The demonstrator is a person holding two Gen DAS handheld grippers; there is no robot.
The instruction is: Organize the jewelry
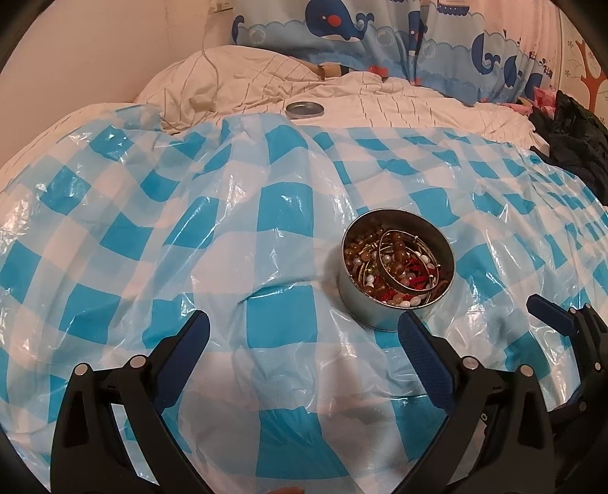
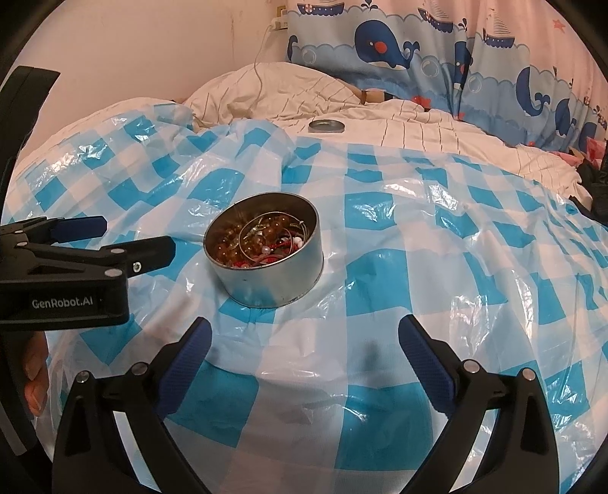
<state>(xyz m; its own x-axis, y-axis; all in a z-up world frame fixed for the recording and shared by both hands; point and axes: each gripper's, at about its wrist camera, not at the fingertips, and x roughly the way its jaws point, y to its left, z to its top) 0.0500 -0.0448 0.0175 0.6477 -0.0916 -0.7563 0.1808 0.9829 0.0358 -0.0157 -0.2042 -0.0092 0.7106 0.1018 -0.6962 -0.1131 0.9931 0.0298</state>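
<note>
A round metal tin [image 1: 355, 300] [image 2: 266, 283] stands open on the blue-and-white checked plastic sheet [image 1: 190, 228] [image 2: 418, 247]. It is filled with jewelry [image 1: 397, 264] [image 2: 260, 239]: brown bead bracelets, metal bangles, pearls and red pieces. My left gripper [image 1: 304, 326] is open and empty, just in front and left of the tin. My right gripper [image 2: 304, 332] is open and empty, in front and right of the tin. The left gripper also shows at the left of the right wrist view [image 2: 133, 237]; the right gripper's fingers [image 1: 551, 311] show in the left wrist view.
The tin's flat metal lid [image 1: 304, 110] [image 2: 326, 125] lies far back on a white quilt [image 1: 418, 110] [image 2: 437, 133]. A whale-print curtain [image 1: 380, 34] [image 2: 418, 45] hangs behind. Dark clothing [image 1: 577, 144] lies at the right edge. A cable [image 1: 211, 57] runs down the wall.
</note>
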